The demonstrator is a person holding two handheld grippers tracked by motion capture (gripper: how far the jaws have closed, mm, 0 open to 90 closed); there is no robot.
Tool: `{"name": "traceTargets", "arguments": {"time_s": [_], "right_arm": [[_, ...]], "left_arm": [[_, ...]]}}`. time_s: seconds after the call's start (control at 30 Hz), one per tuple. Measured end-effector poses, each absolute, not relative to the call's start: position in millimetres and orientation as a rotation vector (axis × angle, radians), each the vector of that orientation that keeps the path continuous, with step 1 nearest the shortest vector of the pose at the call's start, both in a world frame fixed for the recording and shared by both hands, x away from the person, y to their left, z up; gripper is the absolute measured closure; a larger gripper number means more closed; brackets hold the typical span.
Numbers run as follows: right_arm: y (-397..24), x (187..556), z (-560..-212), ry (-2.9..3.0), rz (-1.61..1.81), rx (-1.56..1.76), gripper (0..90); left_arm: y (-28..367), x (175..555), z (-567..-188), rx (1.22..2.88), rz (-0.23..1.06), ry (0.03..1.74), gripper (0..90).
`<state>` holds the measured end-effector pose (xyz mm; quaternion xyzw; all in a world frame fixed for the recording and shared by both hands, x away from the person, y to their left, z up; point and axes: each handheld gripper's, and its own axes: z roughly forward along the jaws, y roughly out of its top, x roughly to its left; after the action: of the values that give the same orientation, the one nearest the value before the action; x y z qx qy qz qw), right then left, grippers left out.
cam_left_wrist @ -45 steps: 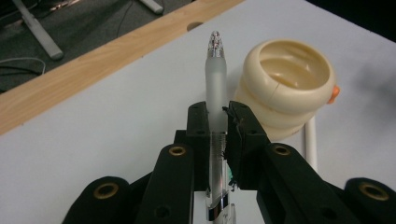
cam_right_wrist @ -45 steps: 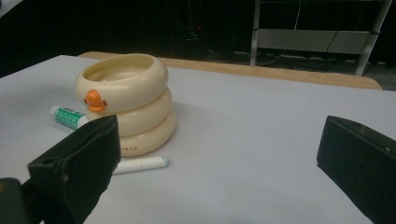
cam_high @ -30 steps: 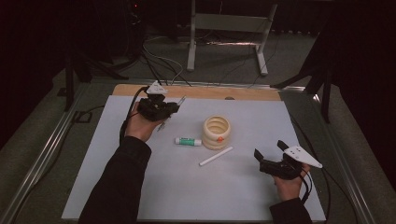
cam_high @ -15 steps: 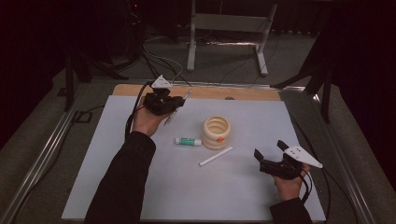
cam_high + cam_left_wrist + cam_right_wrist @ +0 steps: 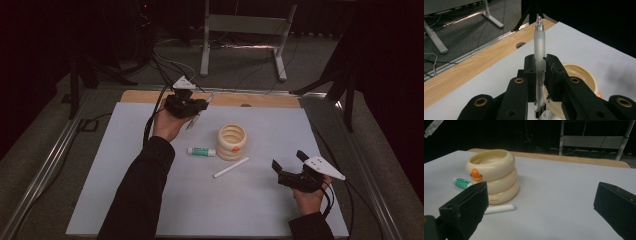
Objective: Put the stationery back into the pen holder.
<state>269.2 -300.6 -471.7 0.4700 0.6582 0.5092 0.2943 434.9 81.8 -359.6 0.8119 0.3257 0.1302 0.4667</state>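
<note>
Left tool (image 5: pixel 540 72): clamped on a frosted pen (image 5: pixel 539 42), as we read from its own view. Right tool (image 5: pixel 289 165): jaws apart, near the counter's (image 5: pixel 150 200) right edge.

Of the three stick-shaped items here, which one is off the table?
The frosted clear pen: the left gripper clamps it. The green-labelled tube and white stick lie beside the cream holder.

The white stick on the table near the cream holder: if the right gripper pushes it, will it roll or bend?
The white stick looks round and thin and lies flat on the smooth table, so it probably rolls easily. It appears straight and stiff, so bending seems unlikely. Being so slim, it is likely light and may slip between the jaws of the open right gripper.
</note>
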Motion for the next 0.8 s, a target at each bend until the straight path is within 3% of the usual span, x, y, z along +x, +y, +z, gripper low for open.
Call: {"name": "traceTargets", "arguments": {"time_s": [0.8], "right_arm": [[-300.3,270.5,-472.9,1.750,1.359,1.252,0.0]], "left_arm": [[29.2,446.3,-352.7,1.952,0.268,0.724,80.4]]}}
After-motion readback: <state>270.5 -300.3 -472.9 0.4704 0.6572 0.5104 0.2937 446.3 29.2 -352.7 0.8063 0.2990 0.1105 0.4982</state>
